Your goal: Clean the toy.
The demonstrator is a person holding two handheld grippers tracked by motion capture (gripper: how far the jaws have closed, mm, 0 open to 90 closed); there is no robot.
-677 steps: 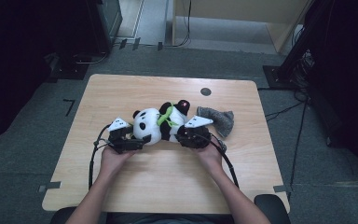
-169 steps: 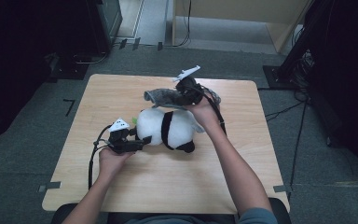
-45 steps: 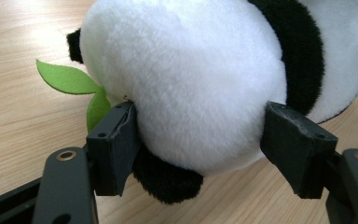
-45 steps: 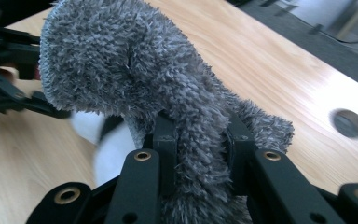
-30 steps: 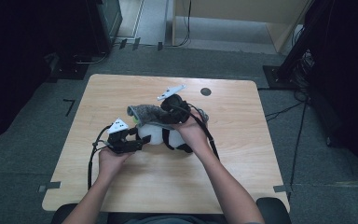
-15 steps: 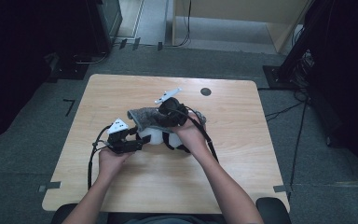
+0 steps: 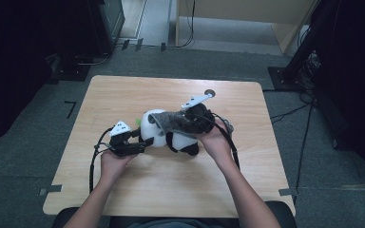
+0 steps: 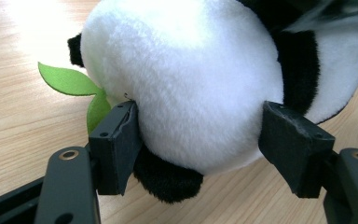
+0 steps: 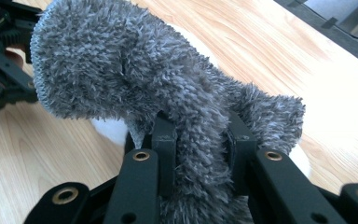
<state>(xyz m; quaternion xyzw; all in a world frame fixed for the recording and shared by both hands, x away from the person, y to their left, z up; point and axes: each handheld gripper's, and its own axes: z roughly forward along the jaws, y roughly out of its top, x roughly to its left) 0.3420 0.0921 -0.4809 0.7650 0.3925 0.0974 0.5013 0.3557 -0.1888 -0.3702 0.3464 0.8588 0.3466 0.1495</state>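
high view: black-and-white plush panda (image 7: 171,135) lain mid wooden table (image 7: 123,95), fuzzy grey knitted sock (image 7: 171,122) draped over it | left gripper view: left gripper (image 8: 205,144) clenched on panda's white body | right gripper view: right gripper (image 9: 198,140) clamped on sock

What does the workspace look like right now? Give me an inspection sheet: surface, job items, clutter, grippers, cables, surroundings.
Surface: wooden table, with a round dark grommet near the far edge.
Job's things: plush panda lying mid-table, green felt leaf at its side; fuzzy grey fabric draped over the panda.
Clutter: nothing seen.
Grippers: left gripper clamps the panda's white body; right gripper is shut on the grey fabric.
Cables: a black cable trails from the left gripper; another runs from the right along the forearm.
Surroundings: grey floor, floor cables right of the table, dark equipment at both sides.
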